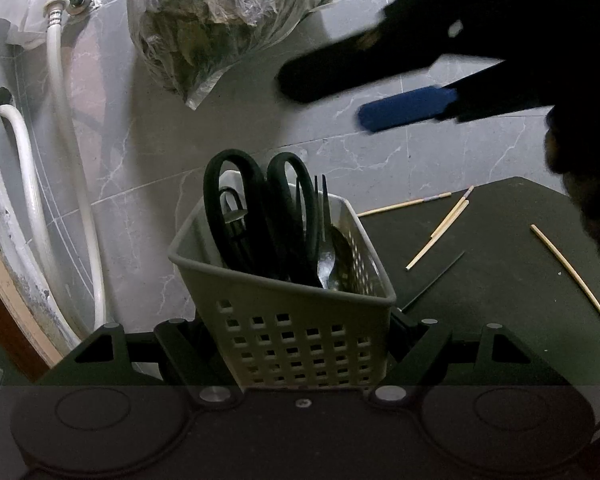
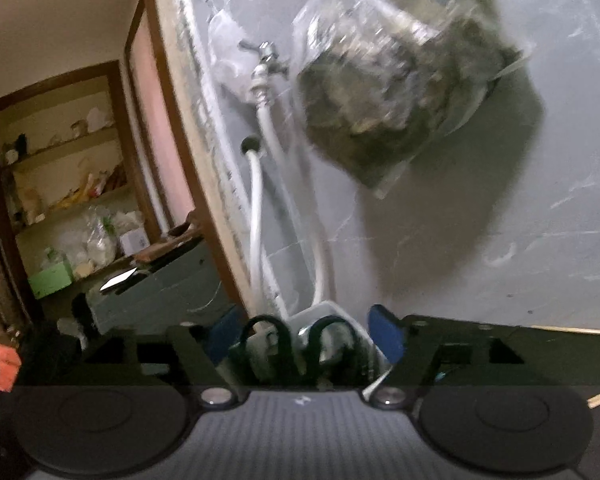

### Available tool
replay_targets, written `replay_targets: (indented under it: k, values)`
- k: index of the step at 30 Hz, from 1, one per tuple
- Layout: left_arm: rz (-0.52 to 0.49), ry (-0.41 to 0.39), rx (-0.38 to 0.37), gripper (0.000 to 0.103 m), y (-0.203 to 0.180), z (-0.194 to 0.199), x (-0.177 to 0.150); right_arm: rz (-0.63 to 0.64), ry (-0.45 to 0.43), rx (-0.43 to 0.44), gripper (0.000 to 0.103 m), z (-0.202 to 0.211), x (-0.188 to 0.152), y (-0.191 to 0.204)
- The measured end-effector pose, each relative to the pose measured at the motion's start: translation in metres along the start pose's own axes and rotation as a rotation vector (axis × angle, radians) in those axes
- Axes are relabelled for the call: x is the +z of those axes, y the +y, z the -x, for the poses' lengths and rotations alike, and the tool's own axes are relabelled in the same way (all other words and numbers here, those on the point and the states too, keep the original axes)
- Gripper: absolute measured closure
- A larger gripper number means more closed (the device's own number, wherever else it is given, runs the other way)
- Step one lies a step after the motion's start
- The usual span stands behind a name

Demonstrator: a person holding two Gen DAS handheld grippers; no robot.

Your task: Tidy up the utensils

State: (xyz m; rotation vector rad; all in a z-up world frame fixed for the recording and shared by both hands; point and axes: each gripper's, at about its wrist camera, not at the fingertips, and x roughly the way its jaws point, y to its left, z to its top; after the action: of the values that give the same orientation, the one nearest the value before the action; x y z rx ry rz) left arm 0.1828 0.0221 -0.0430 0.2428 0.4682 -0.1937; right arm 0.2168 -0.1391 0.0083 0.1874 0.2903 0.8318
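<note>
My left gripper [image 1: 296,332] clamps the grey basket [image 1: 284,320] with scissors [image 1: 260,216] inside, on the dark table [image 1: 500,280]. My right gripper [image 1: 328,96] stands open above it, holding nothing.

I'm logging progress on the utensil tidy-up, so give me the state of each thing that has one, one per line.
Basket: upright, clamped between the left tongs.
Scissors: standing in the basket, handles up.
Spoon: inside the basket.
Chopsticks: loose, scattered on the dark table.
Right tongs: open, empty, above the basket.
Plastic bag: hanging on the wall.
</note>
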Motion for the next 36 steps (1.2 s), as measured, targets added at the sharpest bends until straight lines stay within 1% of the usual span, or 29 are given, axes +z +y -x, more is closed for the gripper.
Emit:
replay_targets:
  k: [2, 3, 5, 7, 9, 12, 16, 18, 21, 25, 27, 28, 29, 30, 31, 36]
  values:
    - [-0.001, 0.001, 0.001, 0.023, -0.001, 0.000, 0.000, -0.018, -0.024, -0.032, 0.013, 0.011, 0.004, -0.005]
    - [-0.001, 0.002, 0.001, 0.023, -0.001, -0.001, 0.001, -0.026, -0.039, -0.053, 0.012, 0.017, 0.005, -0.008]
    - [0.000, 0.006, 0.003, 0.023, -0.001, -0.001, 0.001, -0.042, -0.056, -0.099, 0.007, 0.029, 0.007, -0.015]
    - [0.000, 0.007, 0.004, 0.023, -0.002, -0.002, 0.002, -0.063, -0.072, -0.171, 0.002, 0.045, 0.007, -0.024]
    - [0.002, 0.008, 0.005, 0.023, -0.002, -0.002, 0.002, -0.091, -0.069, -0.249, 0.001, 0.059, 0.005, -0.035]
    - [0.003, 0.009, 0.007, 0.023, -0.003, -0.001, 0.002, -0.148, -0.023, -0.395, 0.001, 0.079, -0.007, -0.059]
    - [0.002, 0.014, 0.009, 0.023, -0.003, -0.001, 0.003, -0.244, 0.069, -0.567, 0.001, 0.106, -0.031, -0.091]
    - [0.002, 0.016, 0.011, 0.023, -0.003, -0.002, 0.003, -0.297, 0.134, -0.636, 0.001, 0.113, -0.041, -0.105]
    - [0.002, 0.019, 0.014, 0.023, -0.003, -0.002, 0.004, -0.381, 0.241, -0.762, 0.001, 0.120, -0.056, -0.124]
    - [0.002, 0.022, 0.020, 0.023, -0.004, -0.002, 0.004, -0.489, 0.364, -0.833, 0.001, 0.122, -0.073, -0.143]
    - [0.003, 0.023, 0.023, 0.023, -0.005, -0.002, 0.004, -0.535, 0.392, -0.840, 0.001, 0.125, -0.081, -0.149]
    - [0.004, 0.023, 0.024, 0.023, -0.005, -0.002, 0.004, -0.549, 0.399, -0.840, 0.004, 0.127, -0.084, -0.151]
    - [0.005, 0.024, 0.026, 0.023, -0.005, -0.002, 0.004, -0.556, 0.407, -0.844, 0.010, 0.127, -0.085, -0.152]
    - [0.006, 0.024, 0.028, 0.023, -0.005, -0.002, 0.004, -0.560, 0.418, -0.849, 0.014, 0.126, -0.087, -0.154]
    - [0.007, 0.024, 0.029, 0.023, -0.005, -0.002, 0.004, -0.564, 0.426, -0.852, 0.019, 0.124, -0.087, -0.155]
    - [0.010, 0.025, 0.035, 0.023, -0.007, -0.001, 0.004, -0.574, 0.446, -0.863, 0.031, 0.114, -0.088, -0.158]
